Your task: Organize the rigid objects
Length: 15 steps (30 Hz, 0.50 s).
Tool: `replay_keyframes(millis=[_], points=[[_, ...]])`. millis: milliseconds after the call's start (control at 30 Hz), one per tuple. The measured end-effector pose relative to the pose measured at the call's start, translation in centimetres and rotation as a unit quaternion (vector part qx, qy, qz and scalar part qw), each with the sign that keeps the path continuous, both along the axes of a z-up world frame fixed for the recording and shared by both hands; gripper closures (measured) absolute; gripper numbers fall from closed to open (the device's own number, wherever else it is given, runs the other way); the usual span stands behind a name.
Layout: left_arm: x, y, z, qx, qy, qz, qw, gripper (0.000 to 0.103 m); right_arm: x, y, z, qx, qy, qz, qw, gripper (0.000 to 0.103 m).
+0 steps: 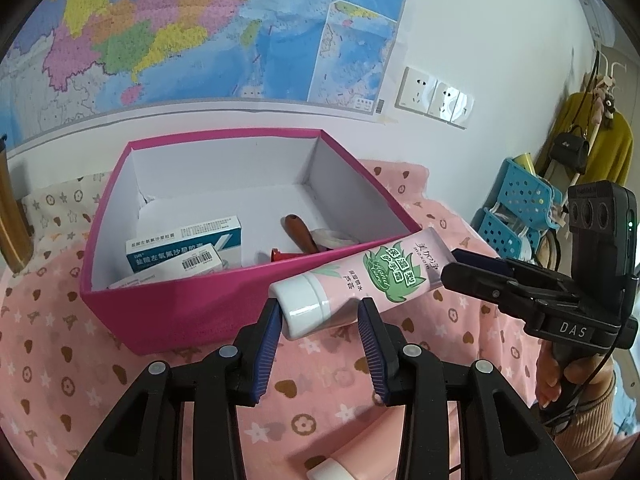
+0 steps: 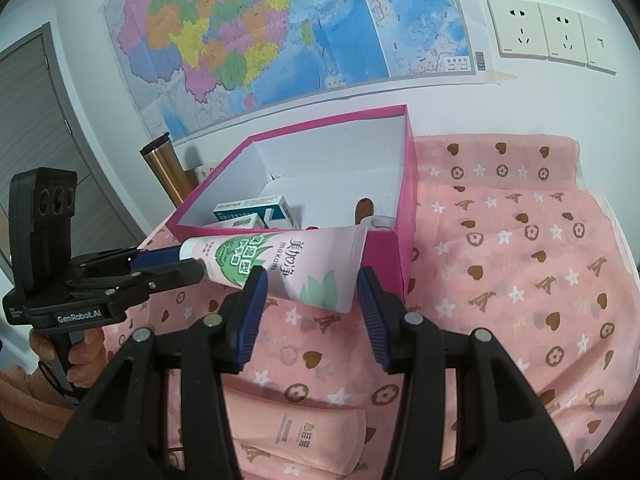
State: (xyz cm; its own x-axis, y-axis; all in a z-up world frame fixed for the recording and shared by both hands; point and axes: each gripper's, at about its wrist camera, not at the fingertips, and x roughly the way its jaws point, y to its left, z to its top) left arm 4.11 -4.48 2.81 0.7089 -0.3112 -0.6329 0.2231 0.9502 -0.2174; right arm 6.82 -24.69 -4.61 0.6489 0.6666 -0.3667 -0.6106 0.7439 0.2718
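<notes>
A pink hand-cream tube with a white cap hangs just in front of the open magenta box, above the pink tablecloth. My left gripper is shut on its cap end. My right gripper is closed on the tube's flat crimped end, one pad at each edge. Inside the box lie medicine cartons, a brown-handled tool and a red piece.
A second pink tube lies on the cloth below the grippers. A copper flask stands left of the box by the wall. Blue perforated baskets sit beyond the table's right end. A hand grips the right handle.
</notes>
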Motion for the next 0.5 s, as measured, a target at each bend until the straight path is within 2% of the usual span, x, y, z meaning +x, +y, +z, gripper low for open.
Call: replay_keyframes(millis=[500], points=[[0.85,0.01,0.37,0.002,-0.007,0.001,1.0000,0.064,0.82,-0.02,0.71,0.000,-0.008,0.000,1.000,0.053]])
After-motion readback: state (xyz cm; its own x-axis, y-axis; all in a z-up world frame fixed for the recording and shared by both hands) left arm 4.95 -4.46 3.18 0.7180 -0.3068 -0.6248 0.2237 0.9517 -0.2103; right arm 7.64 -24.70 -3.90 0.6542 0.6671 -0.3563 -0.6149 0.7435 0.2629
